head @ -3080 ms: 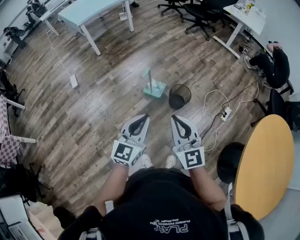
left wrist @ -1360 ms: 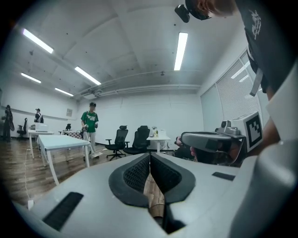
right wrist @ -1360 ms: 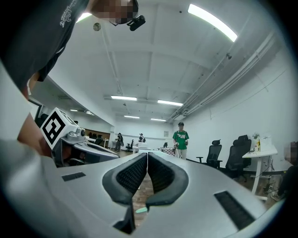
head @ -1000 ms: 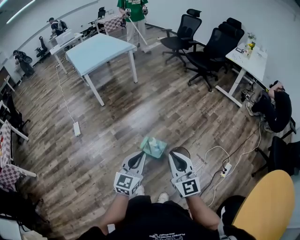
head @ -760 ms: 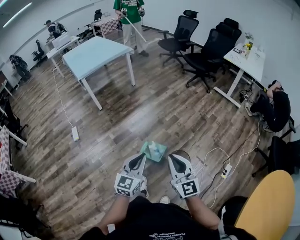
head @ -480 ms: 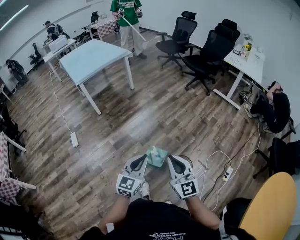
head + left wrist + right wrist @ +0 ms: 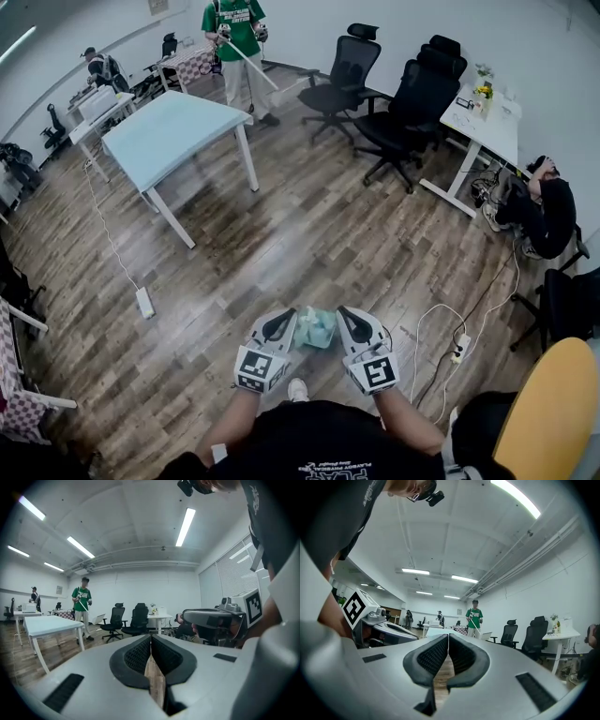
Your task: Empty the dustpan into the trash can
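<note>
Left gripper [image 7: 285, 317]: you hold it out low ahead of your body, pointing forward, jaws closed tip to tip with nothing between them.
Right gripper [image 7: 344, 315]: you hold it alongside the left, a gap between the two, jaws likewise closed and empty.
Forearms: both extended forward.

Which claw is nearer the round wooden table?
Right. In the head view the right claw is left of the table, with bare floor between them; the left claw is farther left, beyond the dustpan.
</note>
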`<state>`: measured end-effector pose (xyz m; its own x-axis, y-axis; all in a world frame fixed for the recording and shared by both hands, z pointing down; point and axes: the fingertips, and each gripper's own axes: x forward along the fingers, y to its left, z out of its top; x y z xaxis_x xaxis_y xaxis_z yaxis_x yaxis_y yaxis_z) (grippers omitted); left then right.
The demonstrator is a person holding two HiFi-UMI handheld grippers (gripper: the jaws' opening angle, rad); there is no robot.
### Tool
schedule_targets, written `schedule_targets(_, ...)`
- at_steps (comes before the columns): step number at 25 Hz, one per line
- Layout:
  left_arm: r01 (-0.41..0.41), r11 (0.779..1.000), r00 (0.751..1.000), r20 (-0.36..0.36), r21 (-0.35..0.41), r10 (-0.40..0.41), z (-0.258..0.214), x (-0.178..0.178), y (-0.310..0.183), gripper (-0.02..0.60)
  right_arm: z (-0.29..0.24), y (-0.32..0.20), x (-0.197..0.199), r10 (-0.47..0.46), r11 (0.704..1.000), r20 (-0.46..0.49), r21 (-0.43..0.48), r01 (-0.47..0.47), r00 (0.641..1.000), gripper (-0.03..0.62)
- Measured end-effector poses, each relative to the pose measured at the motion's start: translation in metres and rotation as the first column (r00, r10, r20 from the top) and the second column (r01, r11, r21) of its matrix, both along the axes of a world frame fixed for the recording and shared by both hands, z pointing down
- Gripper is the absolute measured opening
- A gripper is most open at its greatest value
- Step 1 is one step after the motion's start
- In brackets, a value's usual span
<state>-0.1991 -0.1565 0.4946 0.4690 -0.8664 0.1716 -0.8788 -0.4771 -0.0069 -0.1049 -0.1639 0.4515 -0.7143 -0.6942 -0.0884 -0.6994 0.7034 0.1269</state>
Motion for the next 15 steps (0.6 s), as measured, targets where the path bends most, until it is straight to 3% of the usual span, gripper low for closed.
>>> schedule_targets(4,-0.015,1.0,0.999,0.048,-0.028,0.017,0.012,-0.011,-0.022,0.023,0.008,-0.016,-0.009,0.033,0.999,0.007,0.005,-0.033,0.999,0.025)
schedule_targets(9,-0.061,0.998,0.997,0.051,-0.035,0.062,0.019,-0.016,-0.048,0.023,0.022,-0.034,-0.01,0.083,0.996,-0.019,-0.021,-0.083,0.996,0.025)
schedule_targets(15,-0.038,0.998,0.998,0.055,-0.056,0.041,0.031,-0.012,-0.065,0.023,0.032,-0.043,0.005,0.093,0.994,-0.03,-0.055,-0.095,0.995,0.025)
